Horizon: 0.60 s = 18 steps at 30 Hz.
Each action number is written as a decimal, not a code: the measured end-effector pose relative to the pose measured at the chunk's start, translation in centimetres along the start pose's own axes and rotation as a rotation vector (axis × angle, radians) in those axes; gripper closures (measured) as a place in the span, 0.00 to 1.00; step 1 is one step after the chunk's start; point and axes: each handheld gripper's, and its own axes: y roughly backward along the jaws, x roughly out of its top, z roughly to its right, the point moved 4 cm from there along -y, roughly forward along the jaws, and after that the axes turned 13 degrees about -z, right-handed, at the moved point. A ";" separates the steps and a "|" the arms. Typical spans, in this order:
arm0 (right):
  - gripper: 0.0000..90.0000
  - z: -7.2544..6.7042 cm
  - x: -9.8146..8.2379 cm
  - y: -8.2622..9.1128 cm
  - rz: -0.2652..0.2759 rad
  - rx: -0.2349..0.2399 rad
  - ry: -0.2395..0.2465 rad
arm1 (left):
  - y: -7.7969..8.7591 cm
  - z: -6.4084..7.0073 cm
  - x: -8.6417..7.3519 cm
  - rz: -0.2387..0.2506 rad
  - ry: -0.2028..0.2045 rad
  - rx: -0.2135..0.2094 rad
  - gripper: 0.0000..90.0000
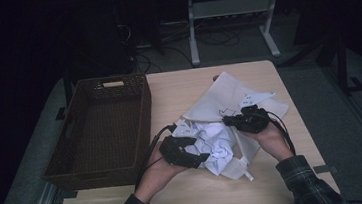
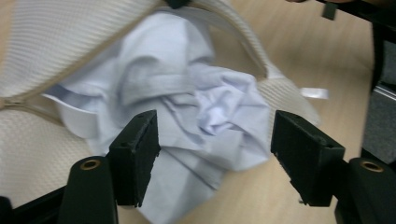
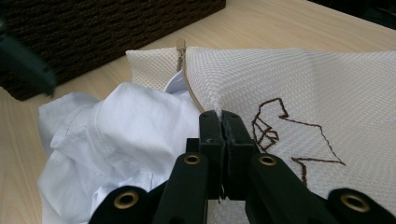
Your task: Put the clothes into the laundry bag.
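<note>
While a dark woven basket [image 1: 98,127] stands at far left on the surface [image 1: 178,89], the left gripper [image 2: 212,156] has its fingers released around a crumpled white shirt [image 2: 196,107]; rightward, the right gripper [image 3: 223,135] is clenched on the mesh laundry bag's [image 3: 289,79] zippered edge.

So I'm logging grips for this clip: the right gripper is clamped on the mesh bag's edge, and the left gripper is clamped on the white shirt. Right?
Not quite. The right gripper is clamped on the mesh bag edge, but the left gripper is open: in the left gripper view its jaws stand apart on either side of the white shirt, not pressing it.
</note>
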 end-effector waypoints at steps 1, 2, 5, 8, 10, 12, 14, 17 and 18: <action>0.97 0.0 0.0 0.0 -0.001 -0.001 0.000 | -0.2 0.3 -0.1 -0.003 -0.005 -0.006 0.39; 0.97 0.0 -0.1 0.0 -0.002 0.000 -0.001 | -0.5 0.7 -0.2 -0.006 -0.011 -0.010 0.39; 0.97 0.0 -0.1 0.1 -0.004 -0.003 0.001 | -1.7 1.3 -0.4 -0.034 -0.028 -0.024 0.39; 0.97 -0.1 -0.2 0.1 -0.006 -0.004 0.005 | -3.2 1.7 -0.6 -0.069 -0.037 -0.036 0.39; 0.97 -0.1 -0.2 0.1 -0.006 -0.004 0.005 | -4.1 1.8 -0.8 -0.094 -0.042 -0.034 0.39; 0.97 -0.1 -0.2 0.0 -0.007 -0.003 0.006 | -4.9 1.7 -1.1 -0.109 -0.040 -0.036 0.39; 0.97 -0.1 -0.2 0.0 -0.009 -0.004 0.009 | -5.4 1.6 -1.3 -0.118 -0.043 -0.033 0.40; 0.97 -0.2 -0.2 -0.1 -0.011 -0.003 0.005 | -6.3 1.4 -1.4 -0.133 -0.036 -0.039 0.43; 0.97 -0.2 -0.2 -0.1 -0.012 -0.003 0.004 | -6.6 1.3 -1.4 -0.135 -0.033 -0.039 0.45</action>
